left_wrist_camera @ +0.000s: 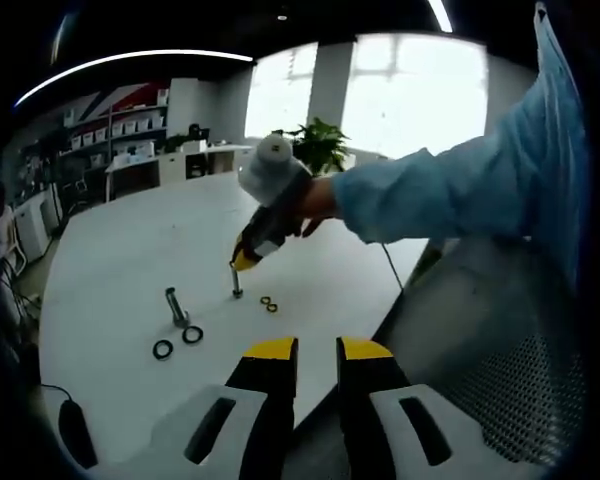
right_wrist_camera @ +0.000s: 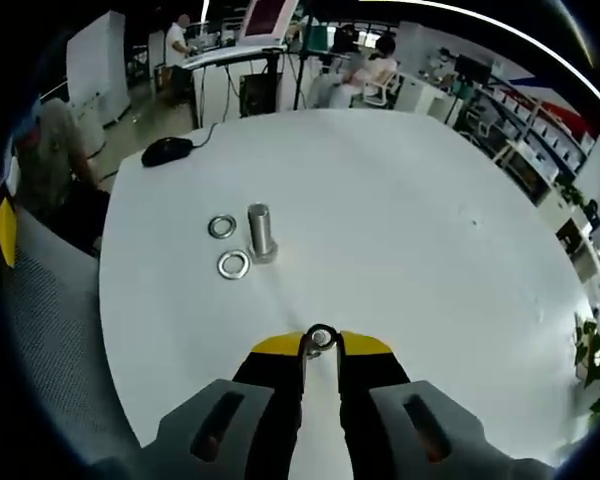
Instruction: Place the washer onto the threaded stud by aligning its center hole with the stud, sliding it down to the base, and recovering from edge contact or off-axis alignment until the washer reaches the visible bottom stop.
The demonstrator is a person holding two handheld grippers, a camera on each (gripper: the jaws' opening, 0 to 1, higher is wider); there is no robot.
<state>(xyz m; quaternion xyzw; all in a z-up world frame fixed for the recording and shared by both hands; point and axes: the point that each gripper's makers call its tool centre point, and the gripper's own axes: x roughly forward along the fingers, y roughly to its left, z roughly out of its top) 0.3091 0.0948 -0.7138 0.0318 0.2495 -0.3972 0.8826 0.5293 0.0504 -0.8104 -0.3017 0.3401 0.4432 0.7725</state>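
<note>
Pinching a washer edge-on between its closed yellow tips, the right gripper hangs above the white table. From the left gripper view, that same tool sits directly over an upright threaded stud, tips at its top; whether the washer touches the stud cannot be told. Beyond the tips, a second bolt stands with two loose washers just beside it. The left gripper hovers off the table edge, its jaws slightly apart and holding nothing.
</note>
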